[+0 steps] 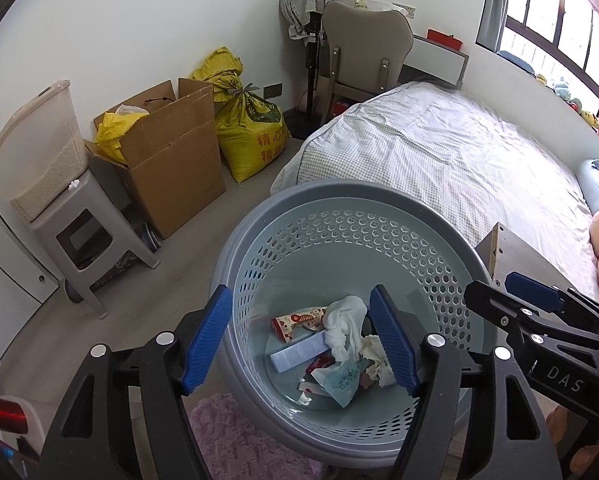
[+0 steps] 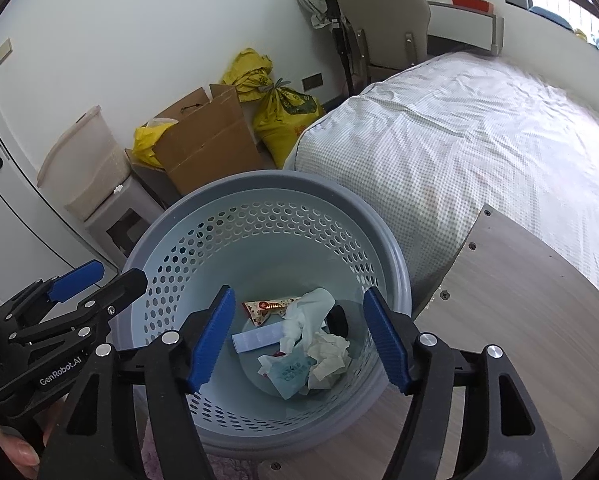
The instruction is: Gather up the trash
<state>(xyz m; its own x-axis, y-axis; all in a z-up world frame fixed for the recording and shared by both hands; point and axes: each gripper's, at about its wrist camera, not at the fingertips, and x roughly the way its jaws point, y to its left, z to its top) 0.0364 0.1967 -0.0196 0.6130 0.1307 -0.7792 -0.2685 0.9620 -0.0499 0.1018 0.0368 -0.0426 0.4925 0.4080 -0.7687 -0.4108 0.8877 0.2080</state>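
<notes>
Heaped at the bottom of the grey perforated bin — crumpled tissues, a red snack wrapper, a pale slim box, a light blue packet. Poised above the rim, left gripper and right gripper — both spread wide, nothing between the blue pads. Beside the bin, a checked bed; against the wall, a cardboard box and yellow sacks.

Partly hidden trash and cropped edges

We cannot read the blue packet print; a dark object sits half-buried; the bed runs off right.
</notes>
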